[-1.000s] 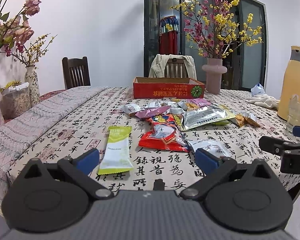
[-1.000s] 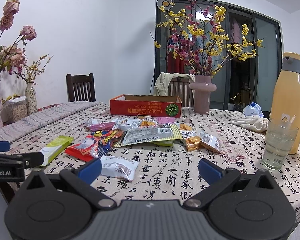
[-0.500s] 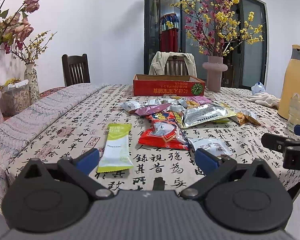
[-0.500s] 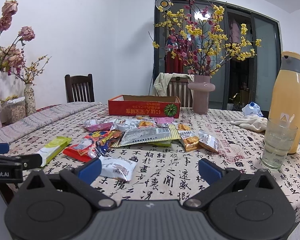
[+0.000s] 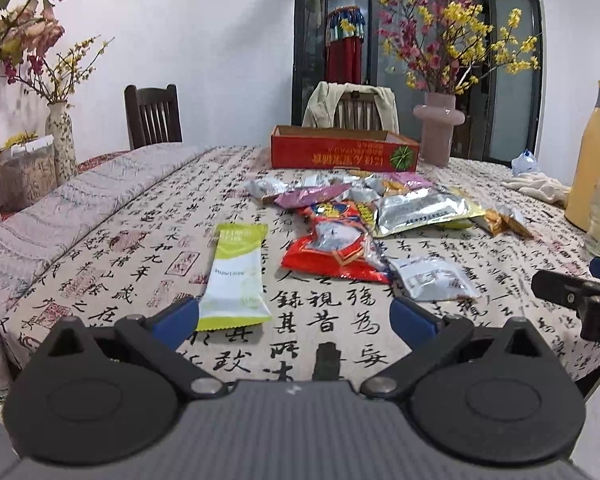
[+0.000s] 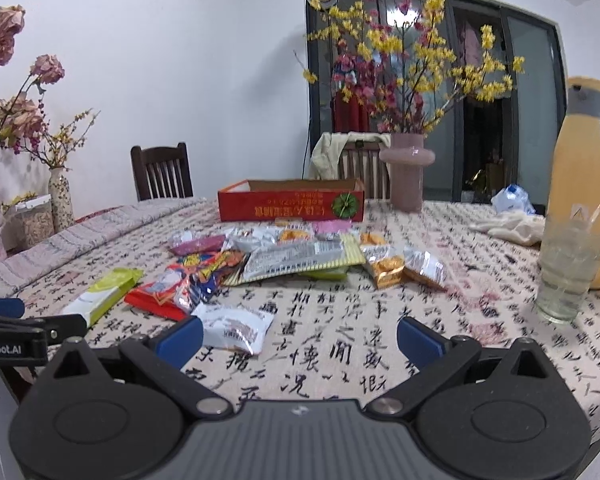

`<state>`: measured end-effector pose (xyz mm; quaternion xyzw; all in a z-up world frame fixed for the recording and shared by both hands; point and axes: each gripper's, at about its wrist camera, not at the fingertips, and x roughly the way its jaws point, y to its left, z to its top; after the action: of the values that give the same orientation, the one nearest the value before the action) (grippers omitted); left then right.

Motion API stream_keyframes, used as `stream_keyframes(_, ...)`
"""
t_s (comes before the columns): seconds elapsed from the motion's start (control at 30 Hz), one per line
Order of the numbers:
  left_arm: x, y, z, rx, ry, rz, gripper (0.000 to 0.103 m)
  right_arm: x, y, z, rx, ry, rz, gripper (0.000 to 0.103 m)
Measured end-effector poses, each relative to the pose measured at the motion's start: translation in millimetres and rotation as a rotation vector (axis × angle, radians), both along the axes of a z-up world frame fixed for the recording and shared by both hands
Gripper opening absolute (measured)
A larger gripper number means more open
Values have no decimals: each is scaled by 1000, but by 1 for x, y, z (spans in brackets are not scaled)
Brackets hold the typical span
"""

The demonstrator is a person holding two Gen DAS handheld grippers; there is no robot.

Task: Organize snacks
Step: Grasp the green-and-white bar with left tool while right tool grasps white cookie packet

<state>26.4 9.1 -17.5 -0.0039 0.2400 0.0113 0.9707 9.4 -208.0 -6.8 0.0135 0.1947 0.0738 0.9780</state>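
Observation:
Several snack packets lie on the calligraphy tablecloth: a green-and-white packet (image 5: 236, 276), a red packet (image 5: 336, 246), a silver packet (image 5: 424, 208) and a small white packet (image 5: 434, 278). A red cardboard box (image 5: 344, 153) stands open behind them. My left gripper (image 5: 294, 314) is open and empty, just short of the green packet. My right gripper (image 6: 300, 338) is open and empty; its left fingertip is beside the white packet (image 6: 236, 326). The red box (image 6: 292, 204) shows in the right wrist view too.
A yellow jug (image 6: 584, 176) and a glass (image 6: 566, 276) stand at the right. A pink vase of flowers (image 6: 406, 176) stands behind the box. White cloth (image 6: 512, 228) lies near the jug. Vases (image 5: 60, 144) and a folded runner (image 5: 80, 216) are at the left. Chairs stand behind the table.
Both grippers have edged slightly forward and lower toward the snacks. Both stay open. No snack has moved.

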Motion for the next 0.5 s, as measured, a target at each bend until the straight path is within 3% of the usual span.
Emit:
stream_keyframes(0.13, 13, 5, -3, 3, -3, 4, 103, 11, 1, -9, 23, 43, 37, 103)
stream_keyframes(0.23, 31, 15, -5, -11, 39, -2, 103, 24, 6, -16, 18, 78, 70, 103)
stream_keyframes(0.5, 81, 41, -3, 15, 45, -13, 102, 75, 36, -25, -173, 150, 212, 97)
